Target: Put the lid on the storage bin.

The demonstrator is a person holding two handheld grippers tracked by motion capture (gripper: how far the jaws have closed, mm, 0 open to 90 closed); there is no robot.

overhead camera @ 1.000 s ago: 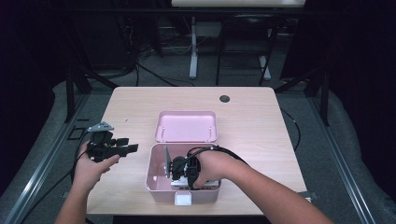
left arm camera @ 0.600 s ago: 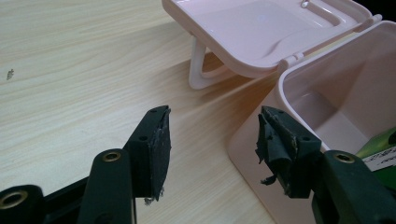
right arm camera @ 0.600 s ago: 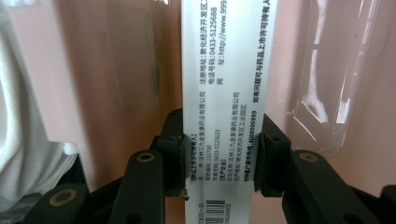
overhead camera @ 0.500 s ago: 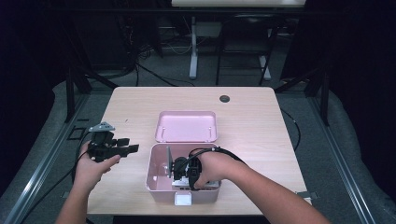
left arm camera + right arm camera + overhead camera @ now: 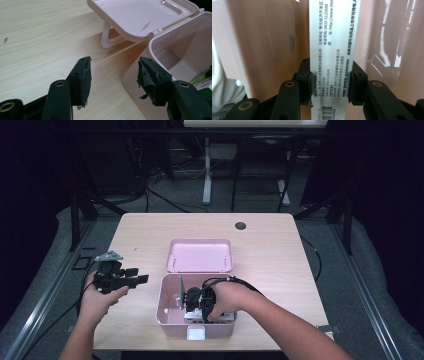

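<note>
A pink box (image 5: 165,312) stands open near the table's front edge, its lid (image 5: 200,255) lying back behind it. My right gripper (image 5: 189,299) reaches down inside the box. In the right gripper view its jaws press on both sides of a narrow white carton (image 5: 332,50) with printed text and a barcode; my right gripper (image 5: 331,82) is shut on it, close to the pink wall. My left gripper (image 5: 142,281) hovers left of the box with nothing in it. In the left gripper view my left gripper (image 5: 113,75) is open, beside the box wall (image 5: 155,47).
A green and white pack (image 5: 200,82) lies inside the box. A white latch (image 5: 196,334) sits on the box's front. A dark round grommet (image 5: 240,225) marks the far side of the wooden table (image 5: 280,265). Dark floor, cables and stands surround the table.
</note>
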